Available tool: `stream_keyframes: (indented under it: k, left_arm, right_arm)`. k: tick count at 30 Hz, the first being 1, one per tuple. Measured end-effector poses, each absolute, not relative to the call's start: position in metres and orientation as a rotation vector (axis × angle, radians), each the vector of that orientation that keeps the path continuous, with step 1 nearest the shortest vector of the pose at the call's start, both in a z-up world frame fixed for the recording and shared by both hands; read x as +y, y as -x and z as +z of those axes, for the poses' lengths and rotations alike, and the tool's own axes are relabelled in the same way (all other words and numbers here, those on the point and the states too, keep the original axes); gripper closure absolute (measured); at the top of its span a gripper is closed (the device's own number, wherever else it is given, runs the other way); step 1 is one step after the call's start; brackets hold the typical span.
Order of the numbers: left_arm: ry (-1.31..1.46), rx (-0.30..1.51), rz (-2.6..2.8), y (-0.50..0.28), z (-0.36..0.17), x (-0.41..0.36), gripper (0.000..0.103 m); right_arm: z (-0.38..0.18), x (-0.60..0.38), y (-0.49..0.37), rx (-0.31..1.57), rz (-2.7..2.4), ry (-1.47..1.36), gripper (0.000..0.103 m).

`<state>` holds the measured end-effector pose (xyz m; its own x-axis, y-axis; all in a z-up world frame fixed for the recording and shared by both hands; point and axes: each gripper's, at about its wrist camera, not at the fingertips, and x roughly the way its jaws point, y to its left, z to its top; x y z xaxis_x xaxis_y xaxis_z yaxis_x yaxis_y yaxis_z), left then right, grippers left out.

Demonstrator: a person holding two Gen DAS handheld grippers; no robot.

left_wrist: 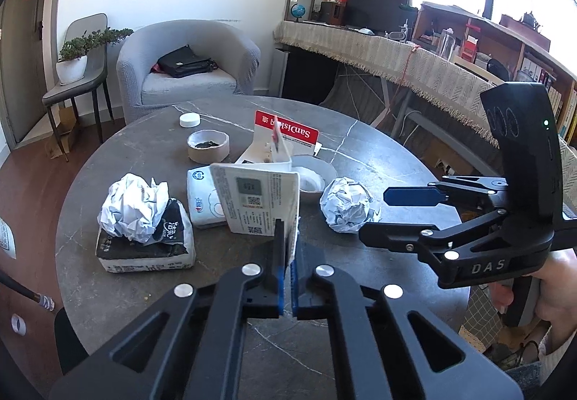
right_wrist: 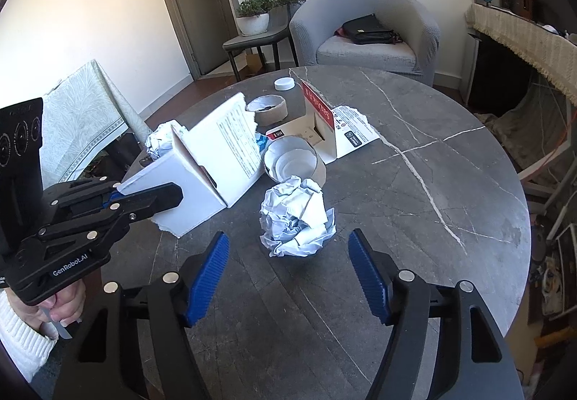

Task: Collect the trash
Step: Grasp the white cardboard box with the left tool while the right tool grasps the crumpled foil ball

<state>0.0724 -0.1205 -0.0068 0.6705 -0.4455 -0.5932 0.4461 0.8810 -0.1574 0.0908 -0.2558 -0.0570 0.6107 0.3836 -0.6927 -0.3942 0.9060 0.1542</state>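
At left claw [left_wrist: 287, 256]: clamped on torn white carton [left_wrist: 259, 200], raised off surface [right_wrist: 414, 165] | right claw [right_wrist: 288, 270]: wide, empty, crumpled paper ball [right_wrist: 297, 218] just ahead on surface | step: gathering trash | next: likely advance, close on ball.

Black linked frames with silver rivets and ribbed blue pads are seen on the left gripper [left_wrist: 287, 256] and right gripper [right_wrist: 288, 274]; "GenRobot.AI" and "DAS" are printed; a white knit sleeve [right_wrist: 18, 331] is worn.
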Motion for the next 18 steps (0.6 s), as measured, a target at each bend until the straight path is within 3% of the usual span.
stream_keyframes:
  k: [18]
  left_arm:
    - [0.073,0.520,-0.576,-0.046,0.039,-0.097,0.102]
  right_arm:
    - [-0.067,-0.239,-0.107,0.811,0.376,0.044,0.041]
